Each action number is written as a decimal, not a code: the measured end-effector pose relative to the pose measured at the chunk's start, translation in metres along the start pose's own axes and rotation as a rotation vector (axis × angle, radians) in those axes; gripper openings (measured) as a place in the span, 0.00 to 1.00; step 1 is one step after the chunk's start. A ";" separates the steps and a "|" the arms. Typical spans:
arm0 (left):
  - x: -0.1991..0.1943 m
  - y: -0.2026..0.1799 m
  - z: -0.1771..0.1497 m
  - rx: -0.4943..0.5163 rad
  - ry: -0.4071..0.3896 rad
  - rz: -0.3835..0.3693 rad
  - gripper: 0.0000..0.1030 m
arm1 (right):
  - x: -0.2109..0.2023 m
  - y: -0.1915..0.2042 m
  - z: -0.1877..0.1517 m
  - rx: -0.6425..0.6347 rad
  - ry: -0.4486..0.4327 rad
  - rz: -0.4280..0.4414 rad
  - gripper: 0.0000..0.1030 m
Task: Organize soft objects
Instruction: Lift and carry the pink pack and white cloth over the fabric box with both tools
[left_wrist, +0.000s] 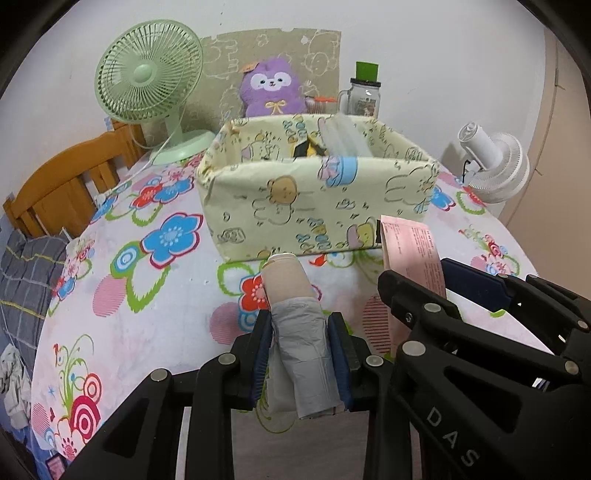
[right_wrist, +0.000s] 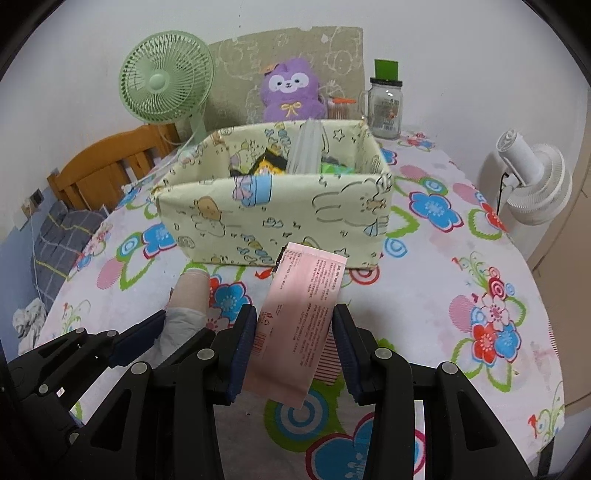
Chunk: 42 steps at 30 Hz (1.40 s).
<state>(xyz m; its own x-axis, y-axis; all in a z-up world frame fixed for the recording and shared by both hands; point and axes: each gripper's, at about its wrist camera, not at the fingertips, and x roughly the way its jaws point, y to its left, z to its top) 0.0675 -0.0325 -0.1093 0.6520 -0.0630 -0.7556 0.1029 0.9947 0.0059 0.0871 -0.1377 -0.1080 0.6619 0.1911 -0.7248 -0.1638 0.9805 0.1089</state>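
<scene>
Even, soft indoor light, moderately bright; no harsh glare. Faint shadow on floral tablecloth (left_wrist: 155, 317) under fabric storage box (left_wrist: 314, 206). Strong fisheye bending at edges, dark vignette in corners. Focus mostly sharp; wall (right_wrist: 461, 66) slightly washed.

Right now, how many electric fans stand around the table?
2. The pale green plastic fan stands at the table's far left corner, beside the wooden chair. The white fan is at the right edge. Others may be outside the view.
</scene>
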 end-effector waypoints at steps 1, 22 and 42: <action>-0.002 -0.001 0.001 0.002 -0.004 -0.001 0.30 | -0.002 -0.001 0.001 0.001 -0.005 -0.001 0.45; -0.047 -0.010 0.031 0.051 -0.108 -0.012 0.30 | -0.052 -0.004 0.027 0.000 -0.111 -0.007 0.45; -0.070 -0.009 0.057 0.067 -0.179 -0.023 0.30 | -0.079 0.001 0.053 -0.011 -0.178 -0.007 0.45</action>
<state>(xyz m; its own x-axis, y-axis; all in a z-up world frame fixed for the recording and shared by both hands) 0.0635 -0.0417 -0.0193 0.7716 -0.1051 -0.6274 0.1655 0.9855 0.0384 0.0738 -0.1497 -0.0143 0.7816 0.1908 -0.5939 -0.1667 0.9813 0.0960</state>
